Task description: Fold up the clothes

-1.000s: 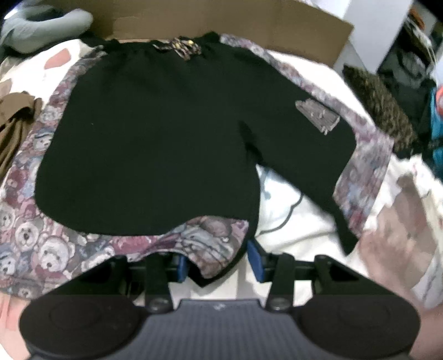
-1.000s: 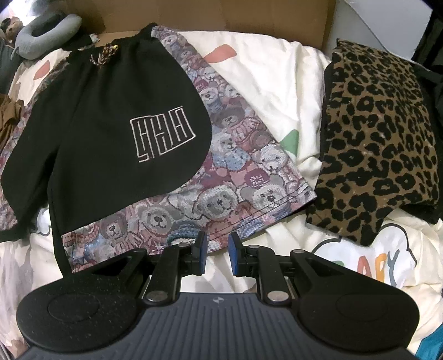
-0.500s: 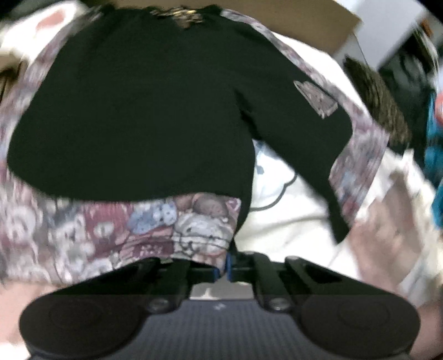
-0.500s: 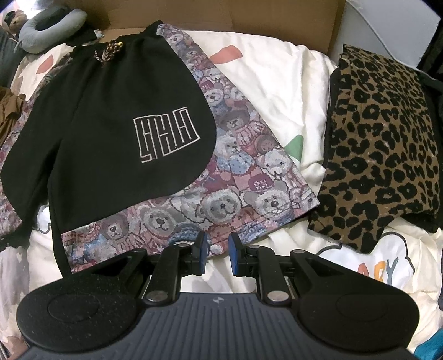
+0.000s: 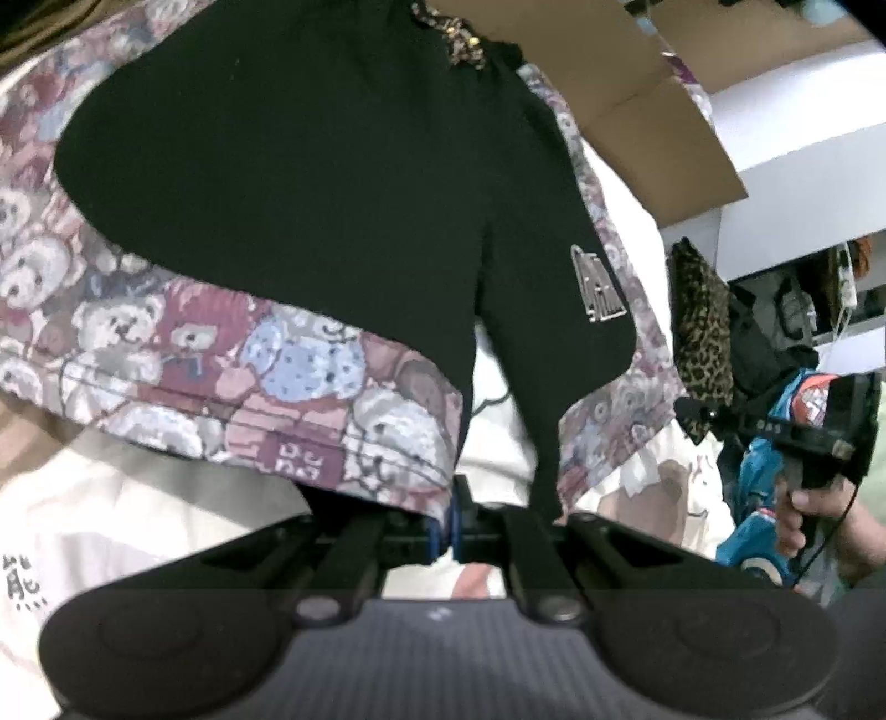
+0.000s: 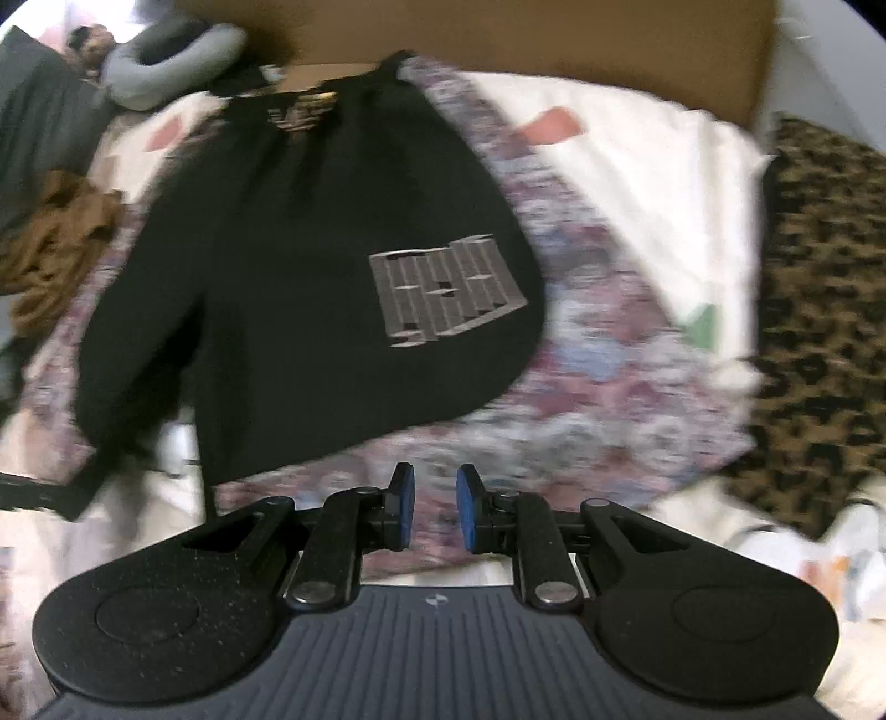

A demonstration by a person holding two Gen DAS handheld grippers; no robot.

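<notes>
The shorts [image 5: 310, 183], black with teddy-bear side panels, are spread flat on the bed [image 6: 626, 183]. They are judged soft, light and limp, so an edge taken alone will drag the rest; hems and leg corners are the best holds. The left tool [image 5: 449, 523] is clenched on the hem corner of one leg. The right tool [image 6: 435, 512] hangs released just above the other leg's hem, nothing between its pads. A cardboard box [image 6: 498, 39] stands behind the waistband; its contents cannot be made out. A leopard-print cloth [image 6: 825, 310] lies beside the shorts.
</notes>
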